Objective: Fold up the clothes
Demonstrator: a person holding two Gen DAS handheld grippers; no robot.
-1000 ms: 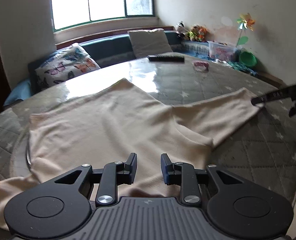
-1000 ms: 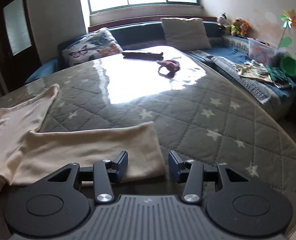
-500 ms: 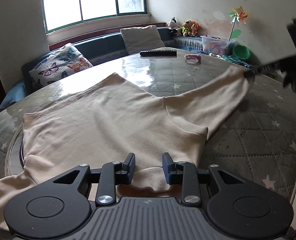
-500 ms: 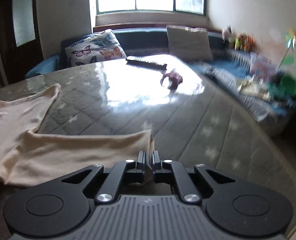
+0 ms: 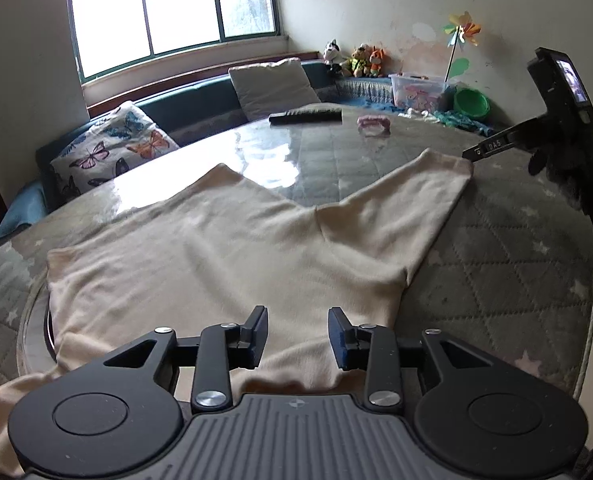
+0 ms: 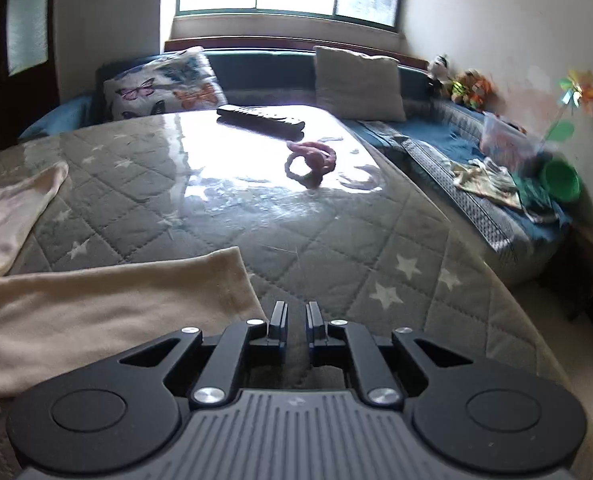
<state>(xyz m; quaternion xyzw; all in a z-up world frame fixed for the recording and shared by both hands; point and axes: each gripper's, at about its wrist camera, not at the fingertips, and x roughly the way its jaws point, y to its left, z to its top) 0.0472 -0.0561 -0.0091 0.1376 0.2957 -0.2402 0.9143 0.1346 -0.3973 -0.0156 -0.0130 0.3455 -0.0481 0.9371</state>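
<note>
Left gripper (image 5: pixel 297 334): fingers opening, hovering over the cream garment (image 5: pixel 224 264), gripping nothing.
Right gripper (image 6: pixel 296 320): fingers nearly closed, sleeve (image 6: pixel 108 296) lying just left, apparently outside them.

We see the shirt (image 5: pixel 224 248) spread on the table (image 5: pixel 516 264), its sleeve (image 5: pixel 408 208) reaching right; remote (image 5: pixel 306 115) and hair tie (image 5: pixel 373 125) lie behind.
</note>
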